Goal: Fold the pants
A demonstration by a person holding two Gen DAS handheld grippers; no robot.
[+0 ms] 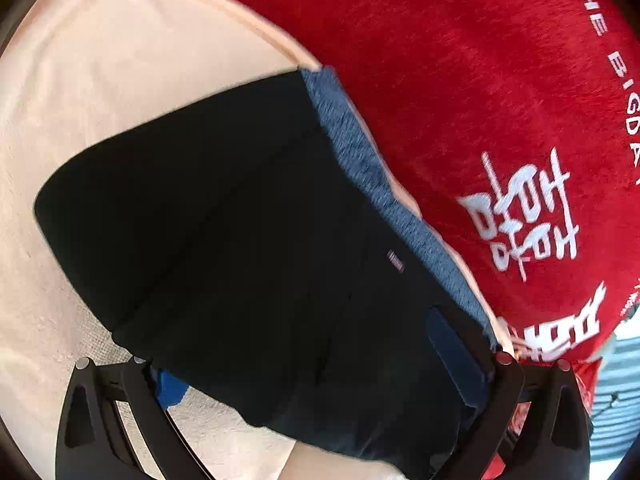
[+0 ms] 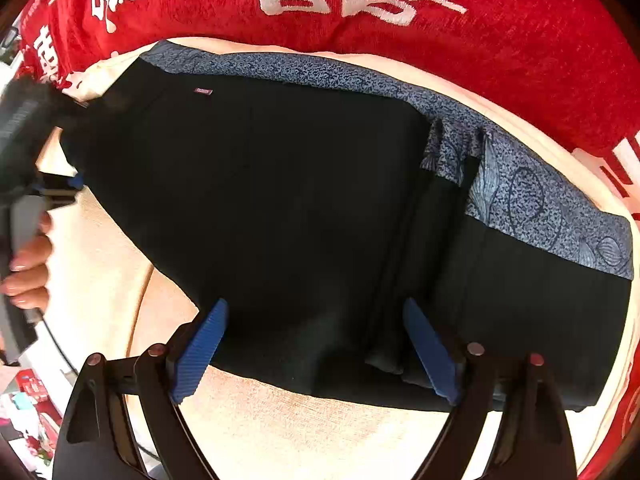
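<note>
- My right gripper (image 2: 316, 354) has its jaws spread wide, the blue pads (image 2: 202, 350) standing well apart with nothing pinched; both pads hang at the near edge of the black pants (image 2: 280, 208), and the cloth runs loose across the gap between them.
- My left gripper (image 1: 320, 384) also stands with its jaws apart. One blue pad (image 1: 170, 390) sits at the pants' near hem on one side, the other pad (image 1: 456, 356) lies over the cloth at the far side; dark fabric (image 1: 224, 220) spans the gap without being pressed, though it hides much of the pads.
- From the right wrist view, a hand (image 2: 28, 268) grips the handle of my left gripper at the picture's left edge, at the narrow end of the garment.
- The pants lie flat and folded over on themselves, a long dark panel with a small reddish label (image 2: 203, 91) near the far edge.
- A blue patterned fabric (image 2: 520, 192), speckled and drawn with leaf-like outlines, shows as a band along the pants' far edge; whether it is their lining or a separate piece beneath, I cannot tell.
- Everything rests on a cream plush surface (image 2: 320, 432), its piped rim (image 1: 240, 20) curving past the pants.
- Beyond that lies a red blanket (image 1: 460, 80) with white printed characters (image 1: 520, 216).
- Bits of clutter show at the lower left of the right wrist view, too small to name.
</note>
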